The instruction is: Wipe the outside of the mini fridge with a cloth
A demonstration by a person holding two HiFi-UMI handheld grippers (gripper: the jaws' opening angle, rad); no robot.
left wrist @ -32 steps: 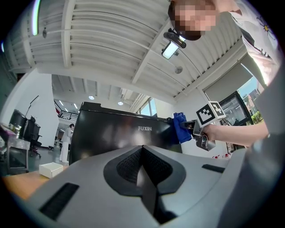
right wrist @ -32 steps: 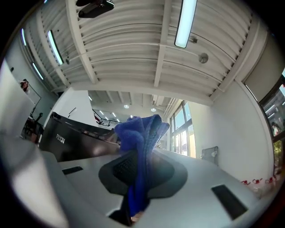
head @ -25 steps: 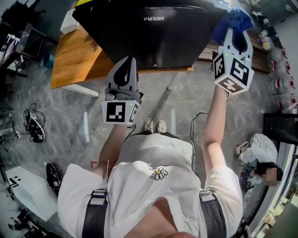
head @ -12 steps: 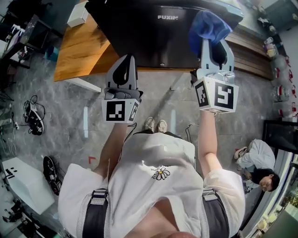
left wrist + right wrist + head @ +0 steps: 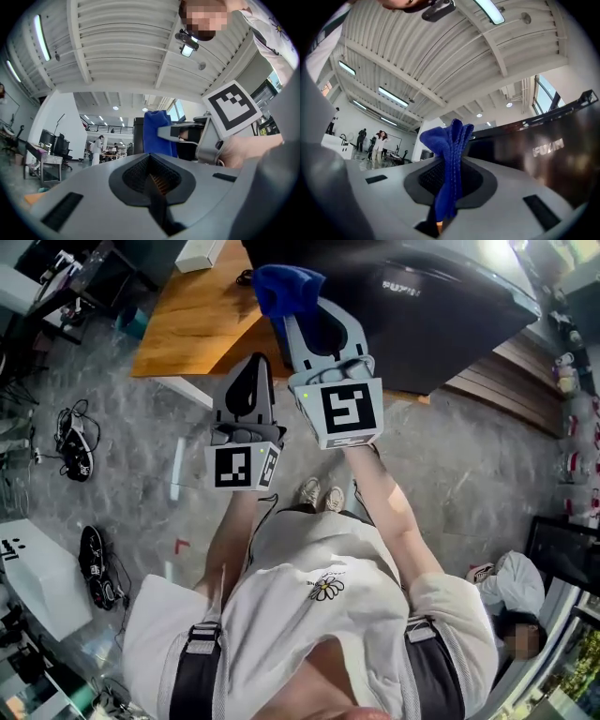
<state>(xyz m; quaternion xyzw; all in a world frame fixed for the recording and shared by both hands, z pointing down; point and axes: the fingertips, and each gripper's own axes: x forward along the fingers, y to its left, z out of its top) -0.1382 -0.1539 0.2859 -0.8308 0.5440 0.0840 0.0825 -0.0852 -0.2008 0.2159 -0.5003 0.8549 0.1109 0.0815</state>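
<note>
Blue cloth (image 5: 286,287) is pinched between the shut jaws of our right gripper (image 5: 312,322), its folds bunching above the tips in the upper middle of the head view. There it overlaps the left corner of the black mini fridge (image 5: 441,306), though we cannot tell whether the two touch. Our left gripper (image 5: 248,395) hangs just left of the right one, lower in the frame, with its jaws pressed together on nothing. The fridge stands on a wooden platform (image 5: 197,324) at the upper left, above the grey floor (image 5: 131,474).
</note>
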